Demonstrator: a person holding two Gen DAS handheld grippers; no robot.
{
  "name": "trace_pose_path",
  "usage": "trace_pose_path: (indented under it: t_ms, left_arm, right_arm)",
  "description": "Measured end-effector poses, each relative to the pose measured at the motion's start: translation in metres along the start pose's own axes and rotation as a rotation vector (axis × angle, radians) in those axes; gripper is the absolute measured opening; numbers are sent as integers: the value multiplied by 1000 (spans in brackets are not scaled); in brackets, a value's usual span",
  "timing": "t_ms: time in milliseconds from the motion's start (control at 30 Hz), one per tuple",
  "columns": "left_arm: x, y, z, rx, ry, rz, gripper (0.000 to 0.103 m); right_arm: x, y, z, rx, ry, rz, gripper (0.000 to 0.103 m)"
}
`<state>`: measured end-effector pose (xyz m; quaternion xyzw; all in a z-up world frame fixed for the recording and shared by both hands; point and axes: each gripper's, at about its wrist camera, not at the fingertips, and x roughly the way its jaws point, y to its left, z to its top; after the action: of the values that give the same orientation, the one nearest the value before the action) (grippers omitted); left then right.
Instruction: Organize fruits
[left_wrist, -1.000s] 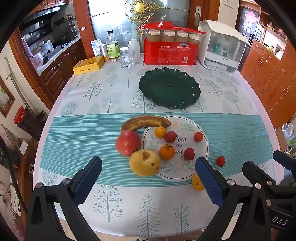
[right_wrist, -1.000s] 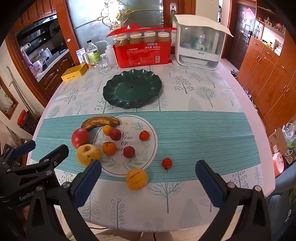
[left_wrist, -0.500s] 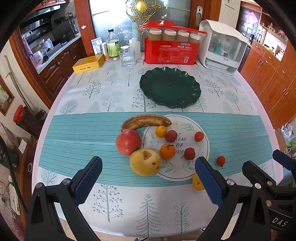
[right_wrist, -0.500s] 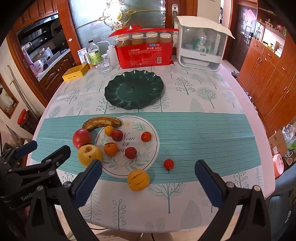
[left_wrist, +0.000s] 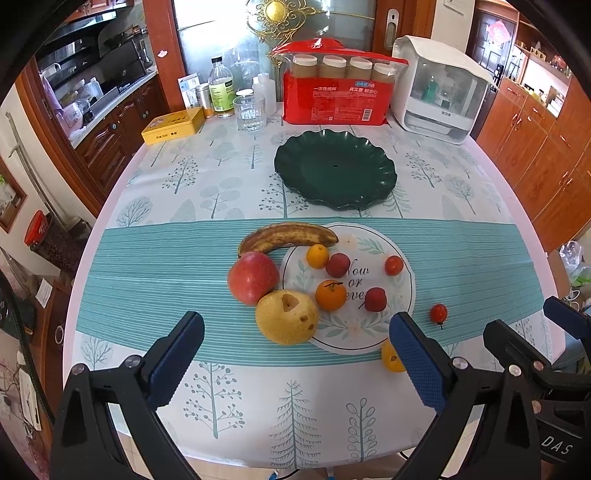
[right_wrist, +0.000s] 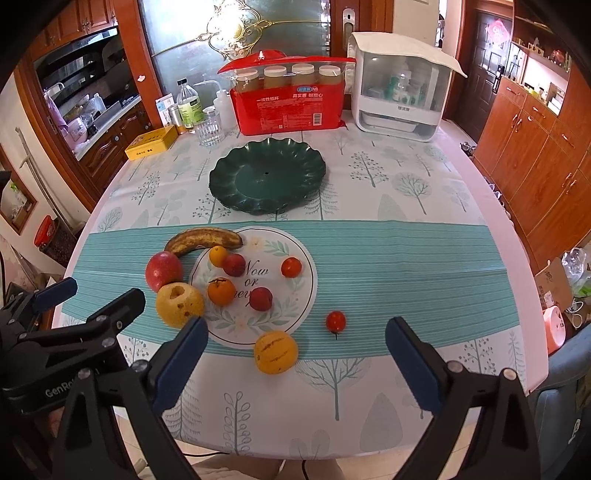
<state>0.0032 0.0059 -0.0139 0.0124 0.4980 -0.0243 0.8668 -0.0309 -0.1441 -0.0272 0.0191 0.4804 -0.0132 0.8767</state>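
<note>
1. The left gripper (left_wrist: 295, 347) hangs over the near edge of the table (left_wrist: 221, 387), jaws spread wide with nothing between them. The pear (left_wrist: 286, 316) lies just past them.
2. The right gripper (right_wrist: 295, 350) is likewise wide open and empty. The yellow melon (right_wrist: 275, 352) and a cherry tomato (right_wrist: 335, 321) sit on the cloth between and just beyond its fingers.
3. The fruit is grouped on and around a round printed mat (right_wrist: 280, 295) in the teal band of the tablecloth. The banana (left_wrist: 286, 236) lies across the mat's far-left edge. The apple (left_wrist: 253, 277) touches the pear on the left.
4. On the mat lie a small orange (left_wrist: 317, 256), a plum (left_wrist: 337, 264), a tomato (left_wrist: 394, 265), a tangerine (left_wrist: 330, 294) and a second plum (left_wrist: 375, 299), all apart except the small orange and first plum, which touch.
5. The green plate (left_wrist: 295, 173) stands farther back, bare, well apart from the fruit.
6. Along the far edge are a yellow tin (left_wrist: 173, 124), a bottle (left_wrist: 221, 90), a glass (left_wrist: 249, 110), a red cup pack (left_wrist: 336, 99) and a white appliance (left_wrist: 443, 85).
7. In the left view the right finger (left_wrist: 417, 362) covers most of the melon, leaving only a sliver. The small containers behind the glass are hard to make out.
</note>
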Motion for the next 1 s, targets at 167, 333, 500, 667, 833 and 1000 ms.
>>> trace_pose_path:
  t_ms: [167,333,500,667,833,1000]
  left_arm:
    - [-4,-3,-4,14,-4,-7,100]
    - [-6,-5,-4,30,-14,-17,100]
    - [-2,-7,-5,52,-20,-27,100]
    - [5,-8,-5,69,-14,-37,100]
    - [8,-8,-5,70,-15,-34,100]
    - [22,1,-5,63,-2,-26,100]
  right_arm:
    - [-2,-3,-5,10,-2,-3,97]
    - [-4,-5,-8,12,-5,-3,97]
    - [-3,-7,-10,22,0,6,97]
    - [3,-7,-18,31,16,20,97]
    - [13,-4,-25,30,39,38,97]
    - [24,-7,-29,56,57,42,96]
